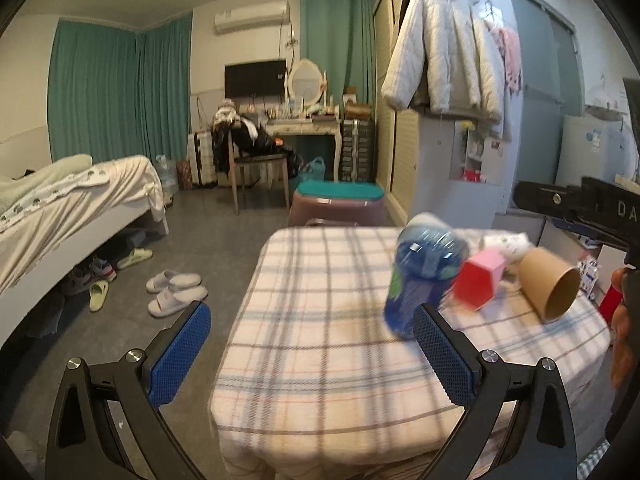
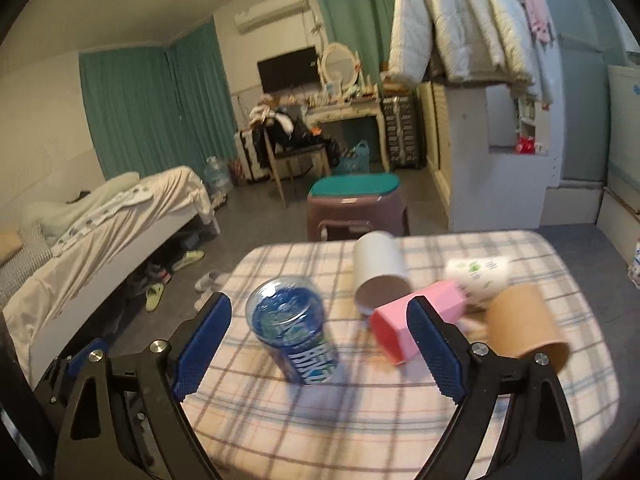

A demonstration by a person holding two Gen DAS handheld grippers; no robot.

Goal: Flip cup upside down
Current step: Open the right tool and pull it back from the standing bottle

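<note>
Both wrist views overlook the checked table [image 1: 320,360] nearby

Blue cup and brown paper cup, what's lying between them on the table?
In the right wrist view, a pink cup lies on its side between the blue cup and the brown paper cup.

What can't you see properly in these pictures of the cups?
- Blue cup: its label is motion-blurred in both views, unreadable.
- Pink cup: right wrist view, the right gripper finger covers part.
- White cup: left wrist view, hidden behind the blue cup.
- Brown cup: its inside is too dark to see.
</note>
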